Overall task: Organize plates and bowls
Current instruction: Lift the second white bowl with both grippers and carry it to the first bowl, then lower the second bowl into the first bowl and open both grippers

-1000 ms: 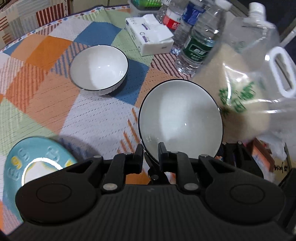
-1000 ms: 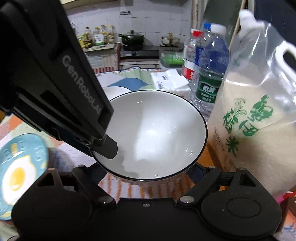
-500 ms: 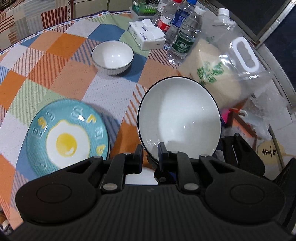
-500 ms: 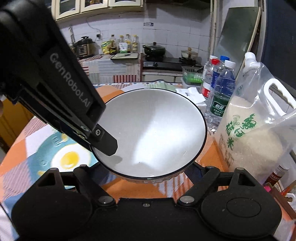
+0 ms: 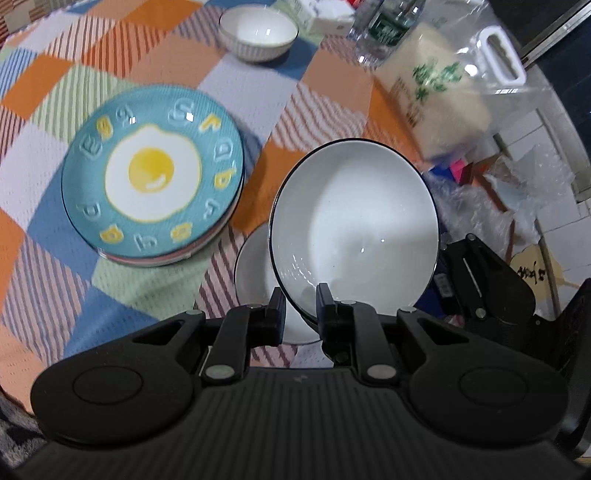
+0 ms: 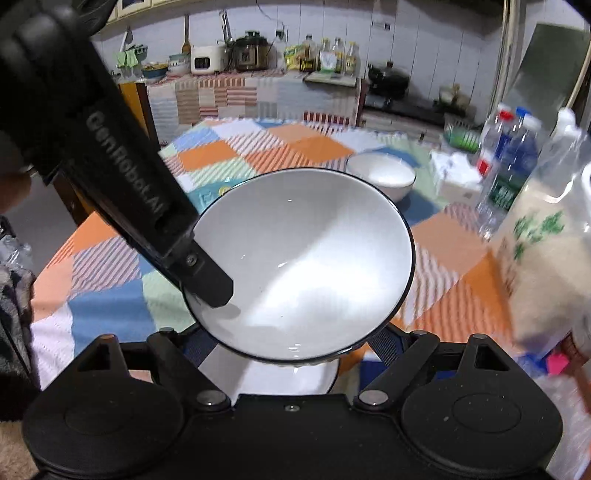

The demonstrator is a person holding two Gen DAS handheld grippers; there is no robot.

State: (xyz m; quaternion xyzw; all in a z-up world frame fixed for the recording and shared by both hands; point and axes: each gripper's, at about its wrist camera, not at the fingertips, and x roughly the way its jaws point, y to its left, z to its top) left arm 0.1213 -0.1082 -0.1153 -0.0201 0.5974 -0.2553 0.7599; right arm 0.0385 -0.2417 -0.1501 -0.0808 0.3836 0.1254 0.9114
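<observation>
My left gripper (image 5: pixel 300 301) is shut on the rim of a large white bowl with a dark rim (image 5: pixel 354 225), holding it tilted in the air. The same bowl (image 6: pixel 306 266) fills the right wrist view, with my left gripper's finger (image 6: pixel 207 284) clamped on its left rim. Right under it, another white bowl (image 5: pixel 255 280) sits on the tablecloth, also showing in the right wrist view (image 6: pixel 291 380). My right gripper's jaws spread wide beneath the held bowl, its fingertips hidden by it. A blue fried-egg plate (image 5: pixel 151 173) tops a stack at the left. A smaller white bowl (image 5: pixel 258 33) stands far back.
A checked tablecloth (image 5: pixel 74 295) covers the table. A clear bag of rice (image 5: pixel 443 85) with a white handle and water bottles (image 6: pixel 506 173) stand on the right, with a tissue pack (image 6: pixel 454 177) behind. Clutter (image 5: pixel 517 184) lies beyond the table's right edge.
The held bowl has been carried back and towards the near edge, and now hangs over the second white bowl. The egg plate stack has come fully into view at the left.
</observation>
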